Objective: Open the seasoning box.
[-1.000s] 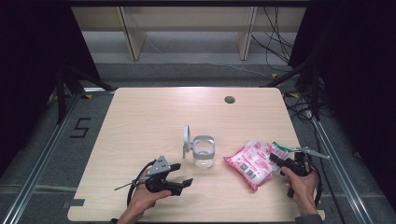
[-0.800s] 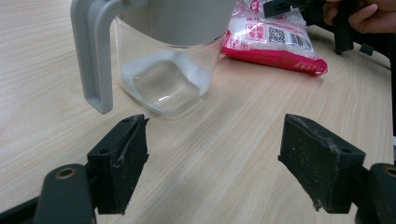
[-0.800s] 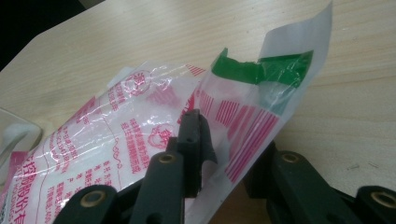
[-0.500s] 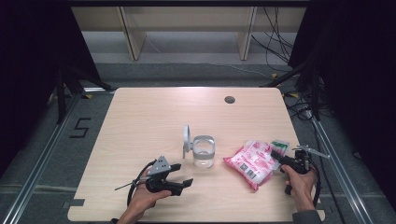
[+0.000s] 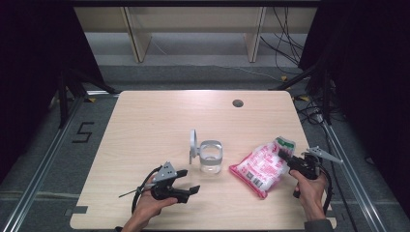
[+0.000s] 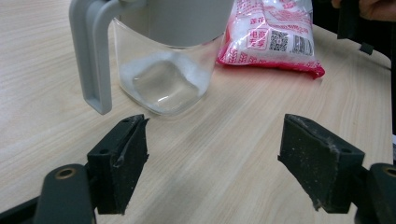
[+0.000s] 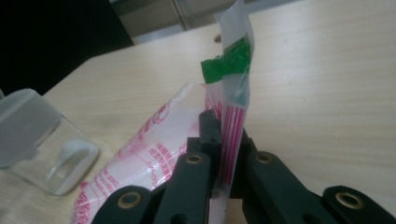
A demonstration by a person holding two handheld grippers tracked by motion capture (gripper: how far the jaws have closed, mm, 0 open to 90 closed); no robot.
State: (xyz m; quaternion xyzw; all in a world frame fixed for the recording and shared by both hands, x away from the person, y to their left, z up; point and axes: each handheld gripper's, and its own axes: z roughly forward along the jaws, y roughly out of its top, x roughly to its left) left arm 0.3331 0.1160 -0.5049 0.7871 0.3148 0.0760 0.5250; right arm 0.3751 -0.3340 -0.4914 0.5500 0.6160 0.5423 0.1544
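A pink and white plastic bag (image 5: pixel 261 166) with a green strip at its top lies on the table's right front. My right gripper (image 5: pixel 285 157) has just closed its jaws on the bag's top edge; in the right gripper view the thin film (image 7: pixel 232 140) is pinched between them and stands up. A clear glass jar (image 5: pixel 211 156) with a grey hinged lid raised beside it stands at the middle front. My left gripper (image 5: pixel 189 181) rests open at the left front, its jaws pointing at the jar (image 6: pixel 161 79), with nothing between them.
The wooden table (image 5: pixel 154 121) has a small round hole (image 5: pixel 237 103) near its far edge. A black cable loops from each gripper. Shelving legs and cables stand on the floor beyond the table.
The right gripper has shut on the bag's top edge and risen slightly, lifting that end of the bag. The left gripper has stayed where it was.
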